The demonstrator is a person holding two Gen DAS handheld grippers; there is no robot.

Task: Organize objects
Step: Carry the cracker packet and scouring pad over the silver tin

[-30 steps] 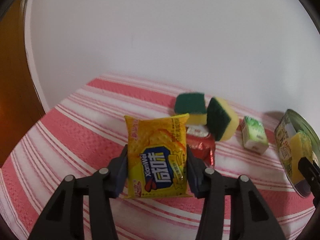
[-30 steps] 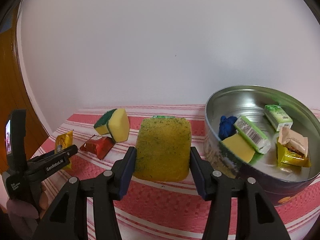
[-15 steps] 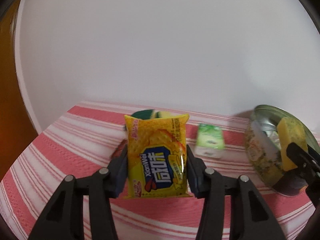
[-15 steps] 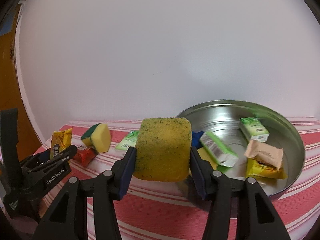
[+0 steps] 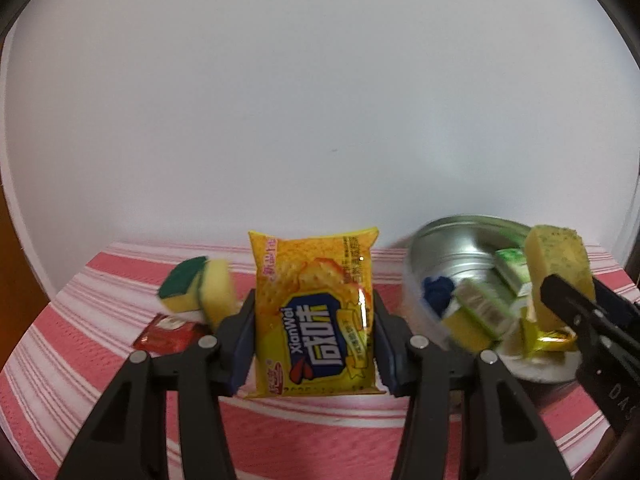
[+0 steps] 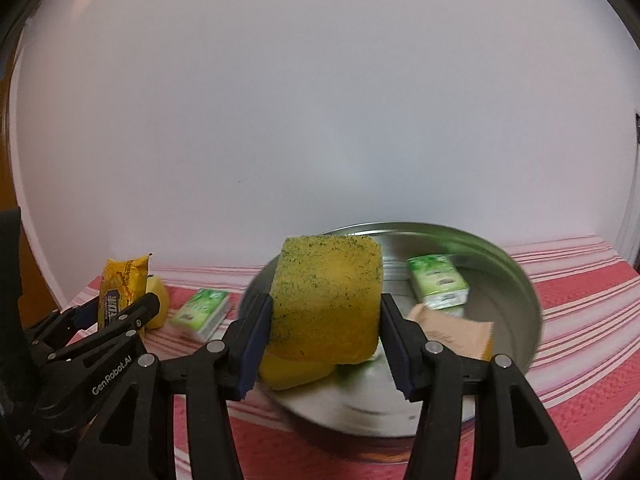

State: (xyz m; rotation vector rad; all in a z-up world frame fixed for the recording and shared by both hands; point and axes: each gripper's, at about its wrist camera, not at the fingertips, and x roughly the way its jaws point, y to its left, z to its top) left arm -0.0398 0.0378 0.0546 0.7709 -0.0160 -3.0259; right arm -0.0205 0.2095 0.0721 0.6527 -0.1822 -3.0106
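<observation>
Right tongs (image 6: 326, 338) pinch a speckled sponge (image 6: 326, 300) over the metal tin (image 6: 520, 280), which holds green packs. Left tongs (image 5: 314, 344) pinch a yellow snack bag (image 5: 316, 316), tin to their right.

Two sponges (image 5: 198, 294) and a sachet (image 5: 168, 332) lie left of the tin (image 5: 448, 240), tissue pack (image 6: 202, 314) between.

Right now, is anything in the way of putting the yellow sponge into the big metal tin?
Nothing visible blocks it. The right gripper holds the yellow sponge above the open metal tin. Packets already lie inside, but bare floor remains.
</observation>
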